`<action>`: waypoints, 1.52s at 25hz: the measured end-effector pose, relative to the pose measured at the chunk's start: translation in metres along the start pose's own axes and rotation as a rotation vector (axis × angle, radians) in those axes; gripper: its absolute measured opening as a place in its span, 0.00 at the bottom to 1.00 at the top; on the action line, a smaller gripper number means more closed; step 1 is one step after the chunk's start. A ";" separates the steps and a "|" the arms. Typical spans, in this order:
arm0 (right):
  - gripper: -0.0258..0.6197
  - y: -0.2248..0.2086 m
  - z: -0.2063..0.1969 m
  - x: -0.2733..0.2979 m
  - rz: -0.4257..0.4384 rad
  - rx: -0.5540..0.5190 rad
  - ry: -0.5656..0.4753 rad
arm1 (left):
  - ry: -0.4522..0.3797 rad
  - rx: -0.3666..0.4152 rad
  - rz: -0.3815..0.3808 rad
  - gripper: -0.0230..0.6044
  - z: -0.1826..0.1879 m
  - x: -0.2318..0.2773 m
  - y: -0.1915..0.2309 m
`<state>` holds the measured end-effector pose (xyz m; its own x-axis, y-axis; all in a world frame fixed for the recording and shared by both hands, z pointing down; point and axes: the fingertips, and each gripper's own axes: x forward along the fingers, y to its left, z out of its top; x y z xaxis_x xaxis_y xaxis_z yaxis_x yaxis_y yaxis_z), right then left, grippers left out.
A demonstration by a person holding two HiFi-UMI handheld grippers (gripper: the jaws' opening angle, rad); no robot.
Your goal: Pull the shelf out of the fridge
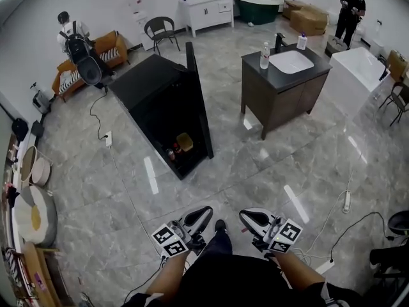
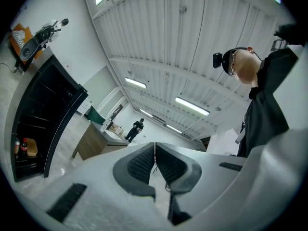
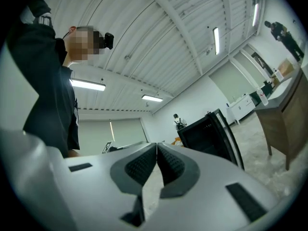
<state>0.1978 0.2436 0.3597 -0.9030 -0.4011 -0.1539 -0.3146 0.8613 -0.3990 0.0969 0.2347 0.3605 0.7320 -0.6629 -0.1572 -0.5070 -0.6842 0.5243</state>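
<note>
A black fridge [image 1: 153, 91] stands in the middle of the room, a few steps ahead of me, with its door [image 1: 199, 104] open. Its inside is dark; I make out a yellow item [image 1: 185, 142] and small bottles [image 1: 170, 153] low down, but no shelf clearly. My left gripper [image 1: 205, 211] and right gripper [image 1: 245, 215] are held low in front of my body, far from the fridge, both shut and empty. The left gripper [image 2: 154, 146] view has the fridge [image 2: 41, 124] at its left. The right gripper [image 3: 157, 147] view shows the fridge [image 3: 211, 134] ahead to the right.
A dark sink cabinet [image 1: 284, 85] with a bottle [image 1: 264, 55] stands right of the fridge. Cables and a power strip [image 1: 108, 138] lie on the marble floor. One person [image 1: 75, 38] is at the back left, another [image 1: 350, 10] at the back right.
</note>
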 end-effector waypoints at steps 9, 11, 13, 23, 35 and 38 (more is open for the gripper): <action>0.08 -0.073 0.052 0.096 0.003 -0.051 0.031 | -0.047 0.000 -0.013 0.07 0.065 0.042 0.102; 0.08 -0.085 0.054 0.112 0.004 -0.059 0.042 | -0.052 -0.016 -0.007 0.07 0.070 0.043 0.123; 0.08 -0.093 0.059 0.129 0.005 -0.069 0.038 | -0.047 -0.035 0.000 0.07 0.073 0.044 0.146; 0.08 -0.149 0.070 0.149 -0.017 -0.068 0.049 | -0.053 -0.060 -0.026 0.07 0.080 0.091 0.185; 0.08 -0.253 0.104 0.176 0.156 0.008 0.029 | -0.078 0.010 0.178 0.07 0.101 0.152 0.233; 0.08 -0.272 0.124 0.186 0.226 0.002 0.028 | -0.098 0.026 0.226 0.07 0.111 0.173 0.241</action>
<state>0.1524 -0.1043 0.3273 -0.9583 -0.1890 -0.2143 -0.1027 0.9277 -0.3589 0.0510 -0.0785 0.3664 0.5517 -0.8254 -0.1196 -0.6653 -0.5220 0.5337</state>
